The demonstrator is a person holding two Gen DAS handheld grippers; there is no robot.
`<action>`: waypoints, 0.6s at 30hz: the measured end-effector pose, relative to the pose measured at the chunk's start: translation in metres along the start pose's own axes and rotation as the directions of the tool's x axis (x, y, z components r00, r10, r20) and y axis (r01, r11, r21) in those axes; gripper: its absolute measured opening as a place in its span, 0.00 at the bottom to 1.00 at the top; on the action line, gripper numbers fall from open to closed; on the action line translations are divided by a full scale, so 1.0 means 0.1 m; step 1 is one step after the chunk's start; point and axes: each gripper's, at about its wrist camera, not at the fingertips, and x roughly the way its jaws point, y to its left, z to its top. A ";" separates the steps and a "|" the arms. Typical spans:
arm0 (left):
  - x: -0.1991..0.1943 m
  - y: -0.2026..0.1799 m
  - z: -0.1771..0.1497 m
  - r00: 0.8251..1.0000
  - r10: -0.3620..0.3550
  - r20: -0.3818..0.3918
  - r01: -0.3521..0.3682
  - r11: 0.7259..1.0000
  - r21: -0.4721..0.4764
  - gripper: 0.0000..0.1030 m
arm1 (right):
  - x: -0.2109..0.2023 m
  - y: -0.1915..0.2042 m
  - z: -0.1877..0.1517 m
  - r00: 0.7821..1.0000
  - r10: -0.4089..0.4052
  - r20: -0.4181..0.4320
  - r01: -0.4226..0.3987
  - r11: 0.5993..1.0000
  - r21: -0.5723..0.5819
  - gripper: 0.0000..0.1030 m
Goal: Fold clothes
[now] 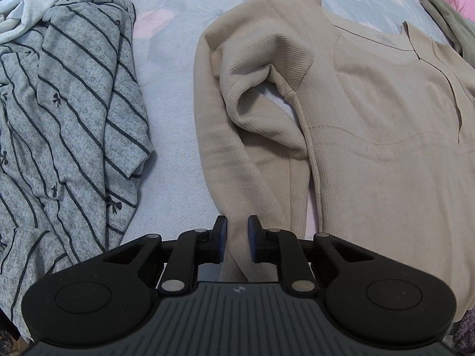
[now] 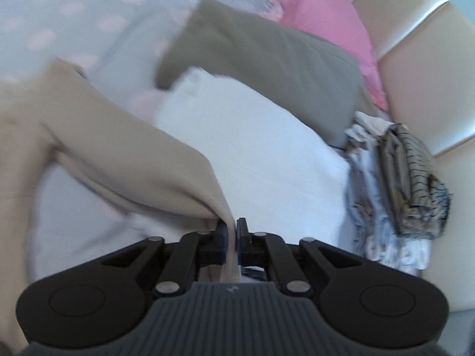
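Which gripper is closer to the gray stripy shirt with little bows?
Left. The left gripper pinches the beige top's sleeve just beside the striped shirt; the right gripper lifts beige fabric near folded clothes instead.

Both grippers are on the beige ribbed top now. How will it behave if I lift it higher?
Probably floppy: the beige ribbed top drapes limply from the right gripper. Its sleeve already bunches in soft folds, so expect sagging between grips. The left gripper pinches only a narrow strip, which may slip.
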 end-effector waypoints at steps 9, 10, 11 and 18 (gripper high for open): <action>0.00 0.05 -0.02 1.000 0.012 -0.008 -0.011 1.000 0.019 0.13 | 0.17 -0.57 -0.28 0.994 -0.094 -0.054 0.102 0.981 0.165 0.25; 0.00 0.04 -0.02 1.000 0.015 -0.009 -0.015 1.000 0.023 0.13 | 0.18 -0.65 -0.32 0.997 -0.060 -0.052 0.070 0.975 0.211 0.28; 0.01 0.02 -0.01 1.000 0.019 -0.010 -0.018 0.999 0.027 0.13 | 0.19 -0.72 -0.38 0.998 -0.026 -0.049 0.038 0.965 0.260 0.30; 0.06 -0.06 0.01 1.000 0.027 -0.011 -0.027 0.999 0.038 0.13 | 0.43 -0.99 -0.86 0.977 0.212 -0.037 -0.151 0.796 0.587 0.34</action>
